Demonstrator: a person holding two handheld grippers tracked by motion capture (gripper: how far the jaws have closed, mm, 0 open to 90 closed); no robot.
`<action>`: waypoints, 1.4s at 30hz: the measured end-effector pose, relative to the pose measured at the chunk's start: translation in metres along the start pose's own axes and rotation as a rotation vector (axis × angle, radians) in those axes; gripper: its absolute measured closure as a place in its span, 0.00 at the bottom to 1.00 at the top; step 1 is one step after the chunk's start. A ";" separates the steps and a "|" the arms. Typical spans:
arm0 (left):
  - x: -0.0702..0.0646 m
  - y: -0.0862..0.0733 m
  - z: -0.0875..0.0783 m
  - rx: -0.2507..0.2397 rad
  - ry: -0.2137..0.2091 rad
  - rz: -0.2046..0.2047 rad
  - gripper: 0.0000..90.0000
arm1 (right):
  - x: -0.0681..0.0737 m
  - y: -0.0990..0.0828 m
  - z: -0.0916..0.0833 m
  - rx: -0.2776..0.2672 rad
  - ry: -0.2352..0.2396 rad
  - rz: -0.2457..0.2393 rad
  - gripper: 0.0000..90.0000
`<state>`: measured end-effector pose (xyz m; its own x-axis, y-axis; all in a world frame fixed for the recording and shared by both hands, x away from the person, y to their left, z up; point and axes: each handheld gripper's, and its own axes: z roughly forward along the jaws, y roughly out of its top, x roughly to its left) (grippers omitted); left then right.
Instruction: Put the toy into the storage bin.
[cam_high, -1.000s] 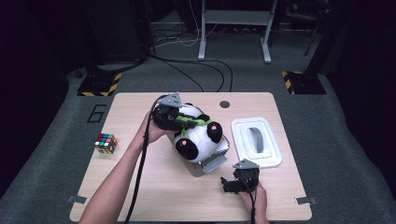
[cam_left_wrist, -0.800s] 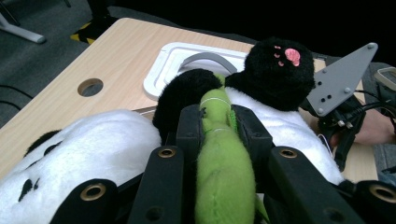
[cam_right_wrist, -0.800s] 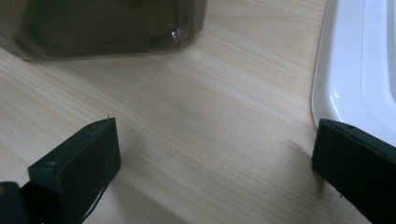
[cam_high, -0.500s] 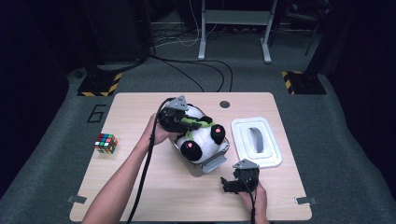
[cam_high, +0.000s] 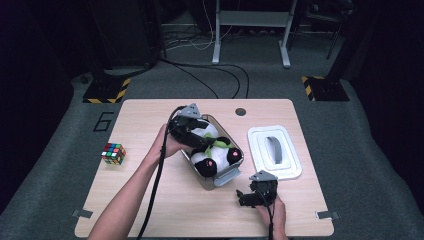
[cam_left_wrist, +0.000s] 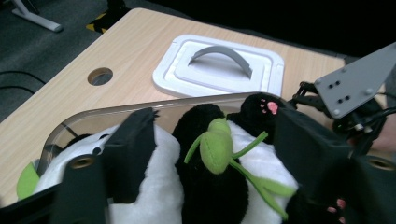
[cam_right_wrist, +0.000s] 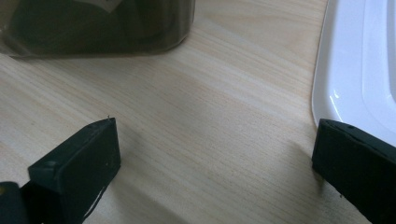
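Wooden table (cam_high: 150, 200), left gripper (cam_left_wrist: 215, 154) fingers just parting over panda (cam_left_wrist: 154, 196) in bin (cam_left_wrist: 84, 122), right gripper (cam_right_wrist: 215, 158) fingers spread

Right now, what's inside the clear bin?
A panda plush fills the clear bin, black and white with a green leaf on its belly. The left gripper has just been opening over it. The bin's floor is covered.

The left claw (cam_high: 192, 134), its jaws just opened, is over the panda toy (cam_high: 212, 150) in the clear box (cam_high: 227, 175). The right claw (cam_high: 250, 197) rests on the surface (cam_high: 140, 120), near the white lid (cam_high: 275, 150).
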<state>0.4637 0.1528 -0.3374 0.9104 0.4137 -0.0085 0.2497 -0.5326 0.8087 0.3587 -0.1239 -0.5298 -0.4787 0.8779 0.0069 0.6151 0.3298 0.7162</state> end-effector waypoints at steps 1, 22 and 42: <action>0.001 0.000 -0.003 -0.007 0.006 -0.007 0.28 | 0.000 0.000 0.000 0.000 0.002 0.000 0.00; -0.001 -0.035 0.009 0.081 0.152 -0.119 0.04 | 0.000 0.000 0.000 -0.001 -0.001 0.000 0.00; -0.008 -0.044 0.030 0.187 0.156 -0.100 0.04 | 0.000 0.000 0.000 0.001 0.002 -0.004 0.00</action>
<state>0.4551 0.1502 -0.3905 0.8199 0.5722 0.0197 0.4056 -0.6047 0.6855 0.3587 -0.1241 -0.5298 -0.4820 0.8762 0.0054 0.6136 0.3332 0.7159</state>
